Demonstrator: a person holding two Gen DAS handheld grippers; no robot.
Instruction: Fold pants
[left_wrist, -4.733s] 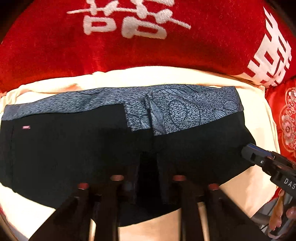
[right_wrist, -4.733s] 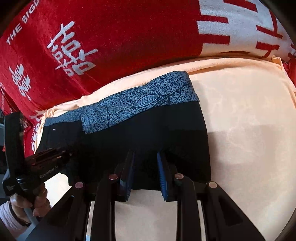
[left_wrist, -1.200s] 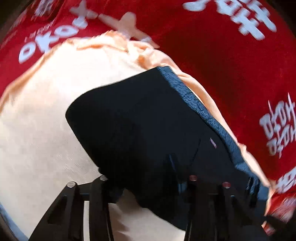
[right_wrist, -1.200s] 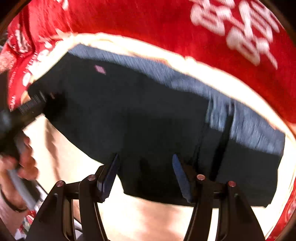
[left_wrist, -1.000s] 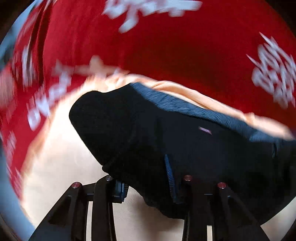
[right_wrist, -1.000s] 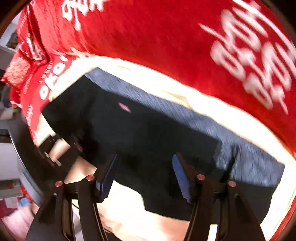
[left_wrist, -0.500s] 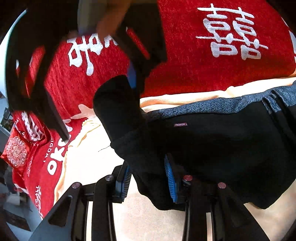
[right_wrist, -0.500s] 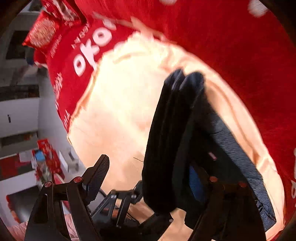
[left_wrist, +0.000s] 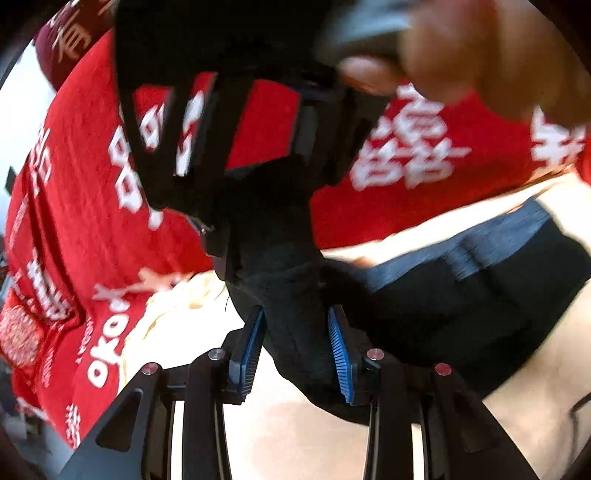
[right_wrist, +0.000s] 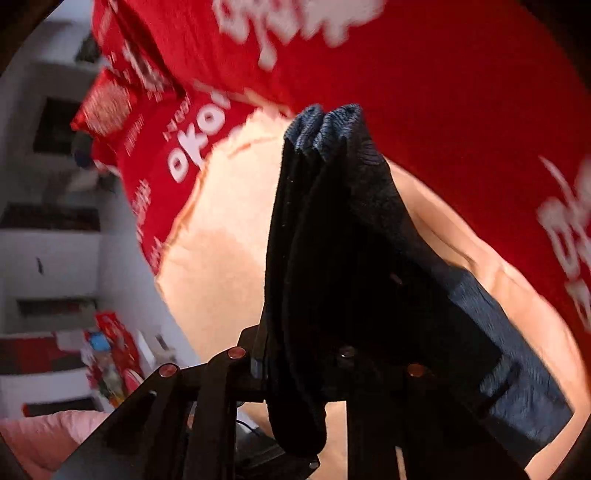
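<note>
I hold the left end of the black shorts (left_wrist: 424, 314) lifted off the peach sheet (left_wrist: 535, 424) of the bed, because I want to carry this end over toward 3 o'clock for the next fold. My left hand-held gripper (left_wrist: 295, 347) pinches the bunched fabric between its blue pads (left_wrist: 338, 347). My right hand-held gripper (right_wrist: 306, 365) grips the same end higher up, fingers pressed on the cloth. The red blanket (left_wrist: 92, 221) lies at 12 o'clock.

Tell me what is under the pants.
Under the pants lies a peach cloth, itself spread over a red blanket. Both grippers, left and right, pinch one end up. What is under the flat part is covered.
</note>
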